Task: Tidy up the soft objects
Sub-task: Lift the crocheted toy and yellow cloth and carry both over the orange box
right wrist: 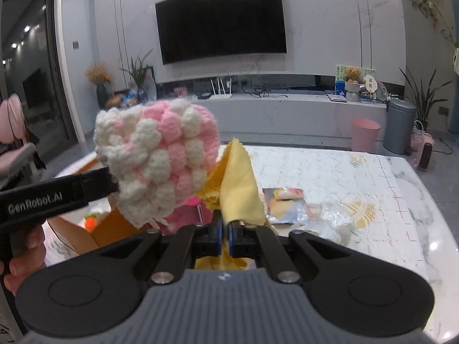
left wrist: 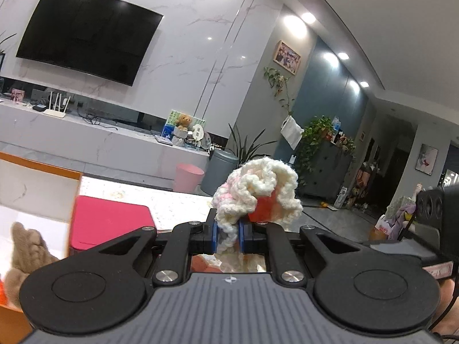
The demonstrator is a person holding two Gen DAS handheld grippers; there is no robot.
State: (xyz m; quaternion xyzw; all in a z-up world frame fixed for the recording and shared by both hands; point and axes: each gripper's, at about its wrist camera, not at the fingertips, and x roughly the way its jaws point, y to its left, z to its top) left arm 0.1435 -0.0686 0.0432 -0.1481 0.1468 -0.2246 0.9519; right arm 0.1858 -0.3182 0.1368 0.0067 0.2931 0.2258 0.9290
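Marble table (right wrist: 330, 172) lies below as my left gripper (left wrist: 228, 236) pinches the light, squashy crochet piece (left wrist: 258, 192) by its edge and my right gripper (right wrist: 225, 233) clamps the limp yellow cloth (right wrist: 239, 183) at a fold.

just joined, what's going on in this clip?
A person holds a gripper in each hand above the white marble table. The left gripper is shut on a pink-and-cream crocheted yarn piece; the right gripper is shut on a yellow cloth. Both items are off the table.
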